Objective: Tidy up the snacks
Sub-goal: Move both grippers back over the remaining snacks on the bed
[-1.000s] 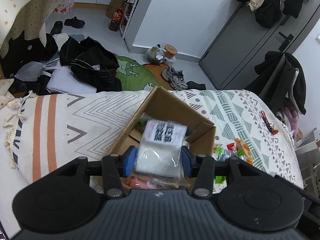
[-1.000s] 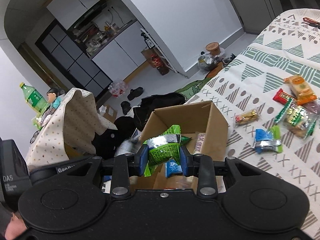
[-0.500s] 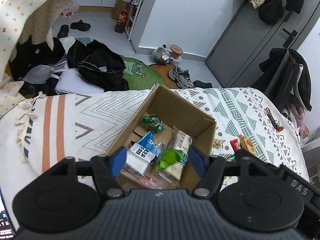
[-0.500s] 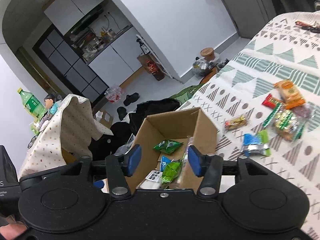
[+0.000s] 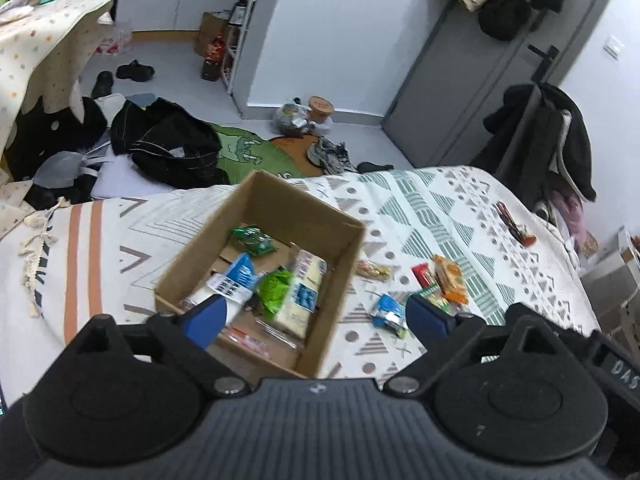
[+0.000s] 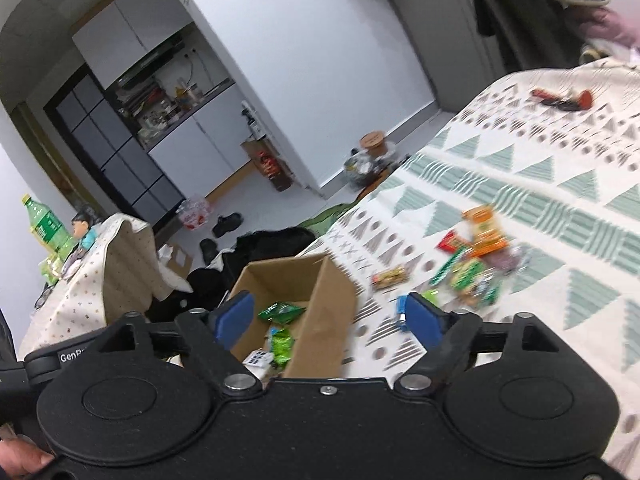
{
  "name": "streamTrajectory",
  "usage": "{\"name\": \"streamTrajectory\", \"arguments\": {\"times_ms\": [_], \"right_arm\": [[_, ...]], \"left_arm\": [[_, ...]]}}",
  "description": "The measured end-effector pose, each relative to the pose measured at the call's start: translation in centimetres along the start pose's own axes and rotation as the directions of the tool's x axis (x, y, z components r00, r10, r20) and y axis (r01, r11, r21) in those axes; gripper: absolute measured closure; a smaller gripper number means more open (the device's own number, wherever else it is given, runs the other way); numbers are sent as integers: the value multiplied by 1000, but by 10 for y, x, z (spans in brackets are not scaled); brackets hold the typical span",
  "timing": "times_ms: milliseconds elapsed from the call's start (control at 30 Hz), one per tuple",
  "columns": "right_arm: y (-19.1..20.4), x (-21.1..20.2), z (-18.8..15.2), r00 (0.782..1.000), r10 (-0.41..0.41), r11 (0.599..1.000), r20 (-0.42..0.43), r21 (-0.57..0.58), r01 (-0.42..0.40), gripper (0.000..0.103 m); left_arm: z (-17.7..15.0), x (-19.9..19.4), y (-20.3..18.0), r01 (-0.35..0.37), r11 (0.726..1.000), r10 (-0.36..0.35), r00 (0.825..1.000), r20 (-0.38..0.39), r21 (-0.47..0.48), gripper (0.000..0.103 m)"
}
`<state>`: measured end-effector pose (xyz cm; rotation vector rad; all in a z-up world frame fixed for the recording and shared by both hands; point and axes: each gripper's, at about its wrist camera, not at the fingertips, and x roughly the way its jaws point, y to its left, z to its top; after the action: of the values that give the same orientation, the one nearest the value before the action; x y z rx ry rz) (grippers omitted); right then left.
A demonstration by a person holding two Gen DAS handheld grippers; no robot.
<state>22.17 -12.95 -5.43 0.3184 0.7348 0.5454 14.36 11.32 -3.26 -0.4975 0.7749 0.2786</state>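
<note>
Left gripper (image 5: 316, 318) wide apart, nothing between blue pads (image 5: 208, 314), hovering above near edge of cardboard box (image 5: 298, 210) on patterned bedspread (image 5: 460, 216). Right gripper (image 6: 330, 322) also spread wide, empty, over same box (image 6: 332, 308). Inside box: dark green packet (image 5: 252, 239) at far end, blue-white packet (image 5: 236, 280), bright green packet (image 5: 276, 290), pale flat packet with blue label (image 5: 306, 294), clear wrapper with red print (image 5: 248, 338) near front wall. Loose snacks on bedspread right of box: small yellow-brown bar (image 5: 374, 269) just beside box wall, blue packet (image 5: 386, 314), red packet (image 5: 424, 276), orange packet (image 5: 450, 276) touching red one, green strip (image 5: 434, 294) partly hidden behind right pad. Right view blurred; snack pile (image 6: 472, 264) readable only as orange, red, green mix
</note>
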Motion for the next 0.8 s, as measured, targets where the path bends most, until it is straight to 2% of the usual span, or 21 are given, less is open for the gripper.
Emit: {"name": "streamTrajectory", "arguments": {"times_ms": [167, 333, 467, 800], "right_arm": [[-17, -22, 5, 999, -34, 999, 18, -15, 34, 8], [-30, -38, 7, 998, -52, 998, 35, -46, 53, 0], [-42, -46, 6, 997, -71, 995, 24, -69, 72, 0], [-78, -64, 10, 994, -108, 993, 29, -40, 110, 0]], "left_arm": [[-8, -7, -18, 18, 1000, -18, 1000, 12, 14, 0], [-13, -14, -39, 41, 998, -43, 999, 31, 46, 0], [-15, -18, -54, 44, 997, -46, 998, 44, 58, 0], [-20, -18, -90, 50, 991, -58, 996, 66, 125, 0]]}}
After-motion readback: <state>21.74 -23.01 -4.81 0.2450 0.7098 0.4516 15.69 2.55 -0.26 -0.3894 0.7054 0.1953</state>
